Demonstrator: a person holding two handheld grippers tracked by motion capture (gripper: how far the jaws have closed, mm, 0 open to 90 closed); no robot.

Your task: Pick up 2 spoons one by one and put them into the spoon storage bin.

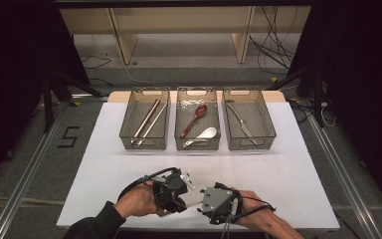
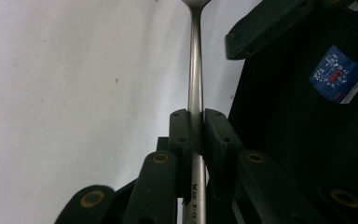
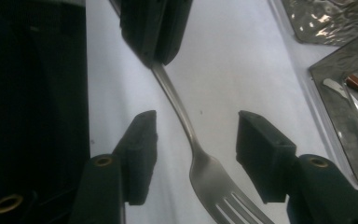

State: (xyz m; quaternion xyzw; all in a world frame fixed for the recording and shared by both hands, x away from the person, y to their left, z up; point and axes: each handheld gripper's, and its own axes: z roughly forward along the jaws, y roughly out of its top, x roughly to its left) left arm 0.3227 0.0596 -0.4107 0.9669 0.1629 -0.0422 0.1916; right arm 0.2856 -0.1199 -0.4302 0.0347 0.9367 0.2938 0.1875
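- While both hands work near the front edge, the white tabletop (image 1: 298,179) carries three clear bins in a row along its far side.
- Left bin (image 1: 144,119) holds long thin sticks lying lengthwise.
- Middle bin (image 1: 197,119) holds a reddish-brown spoon (image 1: 195,119) and a white spoon (image 1: 202,135) nearer the front.
- Right bin (image 1: 248,119) holds a metal knife (image 1: 240,121) lying at a slant.
- At the front, the left hand (image 1: 138,201) carries the left gripper (image 2: 195,128), whose jaws are pressed together on the handle of a metal fork (image 3: 200,163); in the left gripper view the handle runs straight up between the two black pads.
- Just beside it, the right hand (image 1: 258,211) carries the right gripper (image 3: 195,135), which faces the left one across a small gap.
- Its jaws stand spread on either side of the fork's neck, just above the tines, with bare tabletop showing between each pad and the metal; neither pad touches.
- Held off the tabletop between the two grippers, the fork has its handle end in the left one and its tines toward the right one.
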